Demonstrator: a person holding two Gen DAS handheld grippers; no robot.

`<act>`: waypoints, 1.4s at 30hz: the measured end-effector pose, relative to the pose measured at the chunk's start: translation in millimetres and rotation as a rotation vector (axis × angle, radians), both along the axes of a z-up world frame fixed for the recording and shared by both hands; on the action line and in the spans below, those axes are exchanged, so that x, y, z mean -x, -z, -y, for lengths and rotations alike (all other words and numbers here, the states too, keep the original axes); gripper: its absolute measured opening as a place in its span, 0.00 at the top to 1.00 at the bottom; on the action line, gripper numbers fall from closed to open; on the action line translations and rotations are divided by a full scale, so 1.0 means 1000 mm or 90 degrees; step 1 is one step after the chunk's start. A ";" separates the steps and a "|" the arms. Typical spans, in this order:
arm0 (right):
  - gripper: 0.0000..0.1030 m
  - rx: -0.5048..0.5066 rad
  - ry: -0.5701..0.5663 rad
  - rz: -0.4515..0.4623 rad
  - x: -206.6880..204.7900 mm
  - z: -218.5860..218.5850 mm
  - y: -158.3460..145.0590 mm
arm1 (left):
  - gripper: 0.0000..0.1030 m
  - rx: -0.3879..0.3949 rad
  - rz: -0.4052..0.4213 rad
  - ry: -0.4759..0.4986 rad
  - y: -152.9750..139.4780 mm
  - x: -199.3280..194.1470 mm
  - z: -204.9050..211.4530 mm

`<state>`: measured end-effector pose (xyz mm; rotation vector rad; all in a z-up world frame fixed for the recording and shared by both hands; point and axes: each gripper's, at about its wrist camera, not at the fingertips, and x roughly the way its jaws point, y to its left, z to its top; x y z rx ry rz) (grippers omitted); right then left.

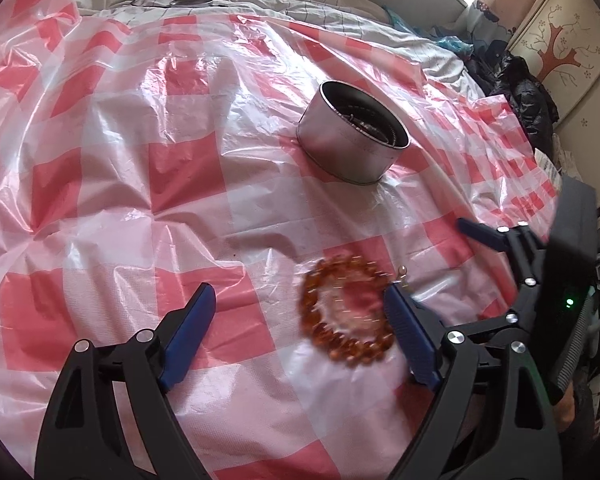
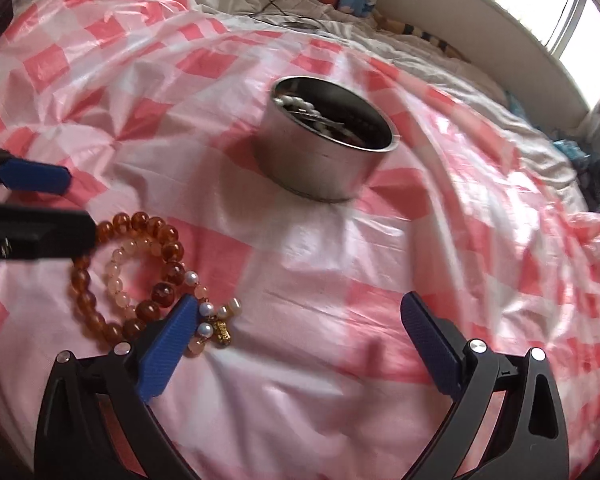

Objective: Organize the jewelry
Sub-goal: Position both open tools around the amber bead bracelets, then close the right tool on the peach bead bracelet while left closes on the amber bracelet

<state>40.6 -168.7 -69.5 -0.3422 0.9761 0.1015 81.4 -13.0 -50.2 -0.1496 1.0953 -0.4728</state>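
A round metal tin (image 2: 326, 140) stands upright on a red-and-white checked plastic sheet (image 2: 140, 128) spread over a bed, and everything else sits on the camera side of it. Inside the tin, white beads (image 2: 296, 102) and some darker pieces show, though those are too dim to name.

Nearer the cameras than the tin, and to its left in the right wrist view, an amber bead bracelet (image 2: 100, 276) lies flat on the sheet. A smaller bracelet of pale pink beads (image 2: 118, 276) lies inside its ring, with pearl-like beads and a small gold charm (image 2: 223, 330) trailing out toward the right gripper's left finger.

The left gripper (image 1: 300, 328) is spread wide open, holding nothing — the amber bracelet, blurred in its own view, lies on the sheet between its fingers, close against the right one. The right gripper (image 2: 296, 332) is also wide open and empty, aimed at bare sheet in front of the tin, with the bracelets just beside its left finger.
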 end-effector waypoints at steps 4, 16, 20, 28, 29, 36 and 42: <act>0.07 0.051 0.031 0.015 0.011 0.014 -0.002 | 0.19 -0.042 0.002 0.010 0.006 -0.001 0.007; 0.07 0.056 0.054 0.022 0.015 0.027 -0.002 | 0.17 -0.169 0.063 0.060 0.008 0.003 0.042; 0.07 0.064 0.071 0.019 0.015 0.033 -0.002 | 0.17 -0.269 0.106 0.018 0.002 0.006 0.026; 0.07 0.079 0.062 0.030 0.017 0.029 -0.004 | 0.16 -0.134 0.102 0.068 -0.005 0.004 0.044; 0.07 0.075 0.062 0.028 0.017 0.030 -0.004 | 0.16 -0.153 0.093 0.071 0.002 0.003 0.051; 0.07 0.059 0.083 0.019 0.016 0.040 -0.004 | 0.16 -0.293 0.134 0.016 0.003 0.003 0.037; 0.07 0.012 0.040 0.033 0.029 0.036 -0.015 | 0.16 -0.171 0.079 0.065 0.011 0.005 0.039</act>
